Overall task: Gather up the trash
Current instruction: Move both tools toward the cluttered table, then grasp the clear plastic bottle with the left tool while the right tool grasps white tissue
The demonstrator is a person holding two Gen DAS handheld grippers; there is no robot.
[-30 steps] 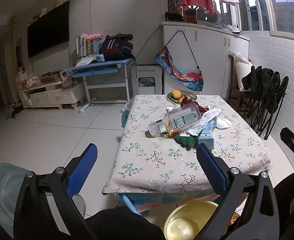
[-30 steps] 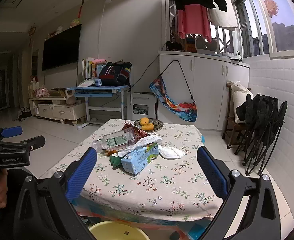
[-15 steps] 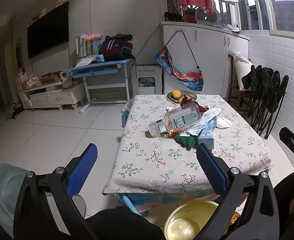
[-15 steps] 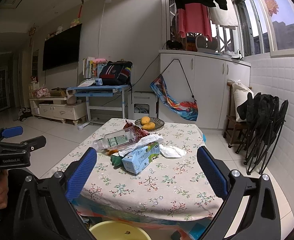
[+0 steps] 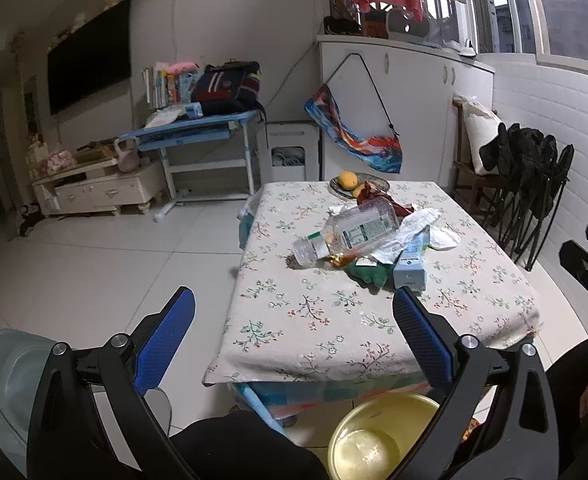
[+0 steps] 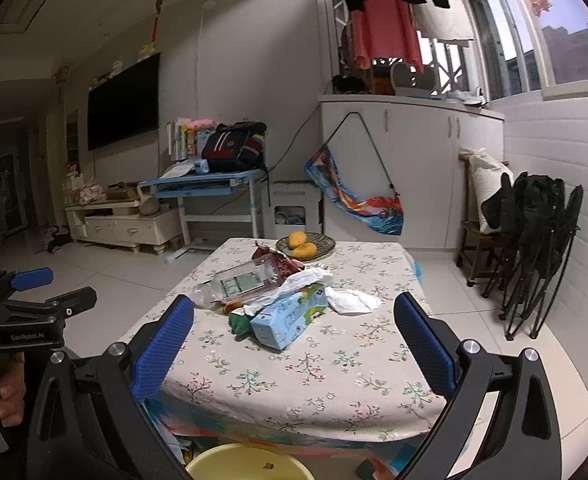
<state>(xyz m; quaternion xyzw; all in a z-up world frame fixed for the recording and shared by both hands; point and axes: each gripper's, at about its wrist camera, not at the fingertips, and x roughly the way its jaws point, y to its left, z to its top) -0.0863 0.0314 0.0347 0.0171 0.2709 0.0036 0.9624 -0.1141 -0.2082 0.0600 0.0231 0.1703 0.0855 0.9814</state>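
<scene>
A heap of trash lies mid-table on the floral cloth (image 5: pixel 326 320): a clear plastic bottle (image 5: pixel 350 232) (image 6: pixel 241 280) on its side, a light blue carton (image 5: pixel 412 264) (image 6: pixel 289 316), white crumpled paper (image 6: pixel 352 300), a green wrapper (image 5: pixel 368 274) and a red wrapper (image 6: pixel 283 266). My left gripper (image 5: pixel 291 322) hovers open, well short of the heap, above the table's near left edge. My right gripper (image 6: pixel 294 332) is open too, held before the near edge with the carton showing between its fingers. Neither holds anything.
A yellow bin (image 5: pixel 378 436) (image 6: pixel 249 464) stands on the floor below the table's near edge. A dish of yellow fruit (image 6: pixel 306 242) sits at the table's far end. Black folded chairs (image 6: pixel 534 248) lean on the right wall. A blue desk (image 5: pixel 197 132) stands beyond open tiled floor.
Both views have shifted only slightly; the right gripper has risen a little. Nothing on the table has moved and both grippers stay open.
</scene>
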